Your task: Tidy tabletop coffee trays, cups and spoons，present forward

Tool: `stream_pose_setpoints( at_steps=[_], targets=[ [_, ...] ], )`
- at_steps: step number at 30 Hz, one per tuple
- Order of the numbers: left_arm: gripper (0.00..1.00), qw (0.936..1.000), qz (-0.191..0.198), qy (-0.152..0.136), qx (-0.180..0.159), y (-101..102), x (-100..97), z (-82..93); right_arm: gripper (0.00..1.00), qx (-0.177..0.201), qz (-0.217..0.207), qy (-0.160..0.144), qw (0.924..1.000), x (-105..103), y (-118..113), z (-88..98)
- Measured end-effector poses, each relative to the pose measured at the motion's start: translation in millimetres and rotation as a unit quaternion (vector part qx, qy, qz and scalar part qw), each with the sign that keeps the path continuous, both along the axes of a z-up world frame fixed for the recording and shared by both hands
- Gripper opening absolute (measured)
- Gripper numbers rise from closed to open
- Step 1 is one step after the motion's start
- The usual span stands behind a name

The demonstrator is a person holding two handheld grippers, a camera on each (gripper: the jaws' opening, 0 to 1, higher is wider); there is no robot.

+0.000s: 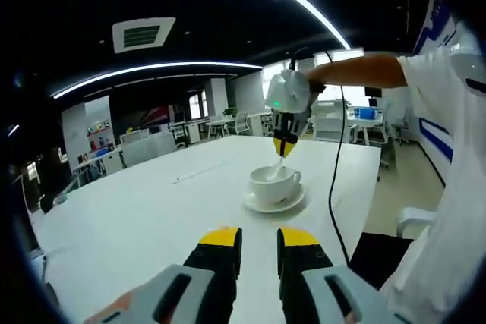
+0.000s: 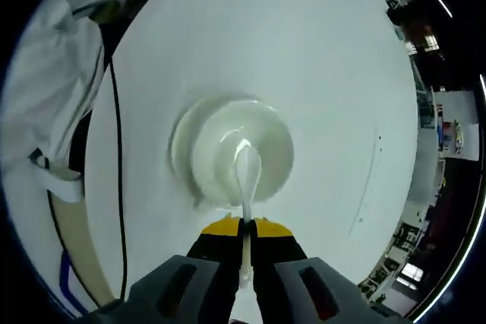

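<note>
The right hand-held gripper (image 2: 243, 234) has its jaws closed on the handle of the white spoon (image 2: 246, 172) and points straight down, so the bowl hangs inside the cup (image 1: 274, 184) directly beneath it, likely ready for setting down. The cup sits on its saucer (image 1: 273, 202) on the white worktop (image 1: 152, 210), well ahead of the left hand-held gripper (image 1: 258, 242), whose jaws stand slightly apart with nothing between them, seemingly held back to leave room.

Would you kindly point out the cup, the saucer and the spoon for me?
cup (image 1: 275, 185), left gripper view, side wall.
saucer (image 1: 292, 203), left gripper view, front rim.
spoon (image 2: 247, 163), right gripper view, bowl, over the cup.
</note>
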State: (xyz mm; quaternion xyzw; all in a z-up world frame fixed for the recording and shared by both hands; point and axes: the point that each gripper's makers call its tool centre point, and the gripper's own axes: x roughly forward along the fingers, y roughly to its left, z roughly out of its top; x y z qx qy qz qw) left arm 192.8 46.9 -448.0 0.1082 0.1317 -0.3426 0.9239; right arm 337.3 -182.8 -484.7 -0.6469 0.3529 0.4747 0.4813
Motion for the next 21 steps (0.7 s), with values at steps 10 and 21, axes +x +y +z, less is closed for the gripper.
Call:
stream_pose_setpoints(
  at_steps=[10, 21],
  targets=[
    [0.21, 0.9999, -0.003, -0.005, -0.015, -4, -1.5, 3.2, 0.05, -0.037, 0.010, 0.004, 0.9993, 2, 16, -19.1],
    [0.21, 0.9997, 0.000, -0.004, -0.024, 0, -3.2, 1.7, 0.05, -0.062, 0.012, 0.019, 0.9978, -9, 18, -25.8]
  ],
)
